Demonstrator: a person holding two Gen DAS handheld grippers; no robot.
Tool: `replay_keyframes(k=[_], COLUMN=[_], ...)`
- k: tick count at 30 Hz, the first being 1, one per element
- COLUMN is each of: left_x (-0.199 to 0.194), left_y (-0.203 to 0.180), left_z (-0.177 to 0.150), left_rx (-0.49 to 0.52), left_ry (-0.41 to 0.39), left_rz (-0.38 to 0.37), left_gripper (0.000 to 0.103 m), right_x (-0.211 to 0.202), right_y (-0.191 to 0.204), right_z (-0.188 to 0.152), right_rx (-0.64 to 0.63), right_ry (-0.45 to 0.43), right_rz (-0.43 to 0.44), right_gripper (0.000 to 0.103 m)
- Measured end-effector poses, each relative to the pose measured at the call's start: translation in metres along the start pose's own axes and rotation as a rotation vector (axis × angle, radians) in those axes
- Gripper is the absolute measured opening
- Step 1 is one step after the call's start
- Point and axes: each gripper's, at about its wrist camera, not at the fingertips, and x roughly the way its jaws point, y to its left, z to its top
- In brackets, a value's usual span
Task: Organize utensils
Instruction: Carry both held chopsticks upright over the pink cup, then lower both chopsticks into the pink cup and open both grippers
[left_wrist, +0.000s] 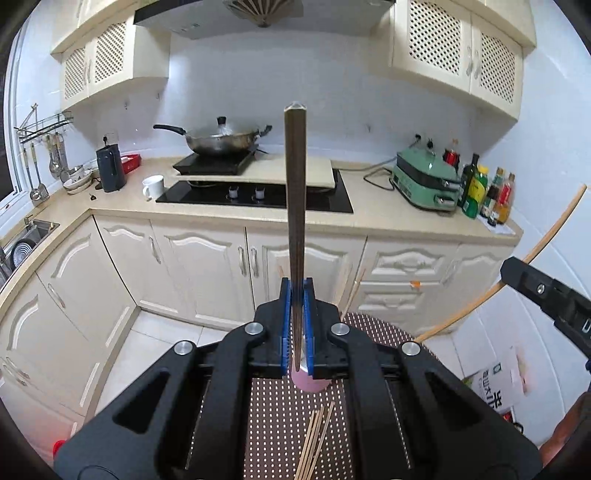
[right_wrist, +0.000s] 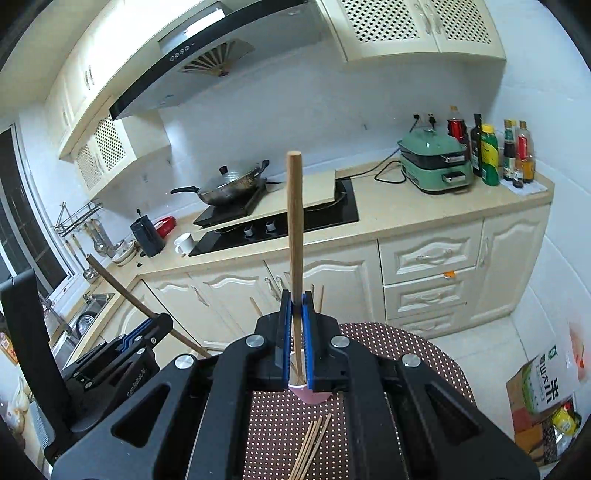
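Cream kitchen cabinets (left_wrist: 207, 258) filled the background of both views, under a beige countertop (left_wrist: 376, 214) running corner to corner. A round table (left_wrist: 280, 417) with a brown, white-dotted cover occupied the lower centre; its curved edge showed at the right, with open tiled floor (left_wrist: 155, 332) between it and the cabinets.

The left gripper (left_wrist: 297, 295) had its blue jaws clamped narrow on a dark chopstick (left_wrist: 295, 192), which stood nearly upright in the frame centre. The right gripper (right_wrist: 296, 306) was likewise closed on a light wooden chopstick (right_wrist: 295, 221), upright. Each gripper appeared at the side edge of the other's view, well apart.

A pink cup (right_wrist: 312, 397) stood on the table directly below both jaws, with further sticks inside it. A loose bundle of thin wooden sticks (right_wrist: 310, 446) lay on the cover nearer the bottom edge.

At lower right, a box (right_wrist: 546, 391) on the floor bore large Chinese characters; these were only partly legible.
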Motion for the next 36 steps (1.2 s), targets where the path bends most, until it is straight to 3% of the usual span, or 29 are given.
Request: replay_keyframes(k=[8, 14, 27, 36], left_x=[0.018, 0.053, 0.151, 0.195], left_y=[0.0, 0.002, 0.008, 0.011], left_z=[0.019, 0.022, -0.003, -0.036], left_rx=[-0.009, -0.003, -0.012, -0.019], left_ry=[0.003, 0.047, 0.229, 0.35], left_rz=[-0.007, -0.022, -0.06, -0.074], left_gripper=[0.007, 0.007, 0.007, 0.007], right_x=[0.031, 0.071, 0.161, 0.199], right_y=[0.011, 0.008, -0.008, -0.025], right_z=[0.014, 0.015, -0.014, -0.048], right_rx=[-0.037, -0.028, 0.001, 0.041], right_ry=[0.031, 0.096, 0.259, 0.365], right_rz=[0.015, -0.007, -0.063, -0.089], right_gripper=[0.005, 0.005, 0.005, 0.005])
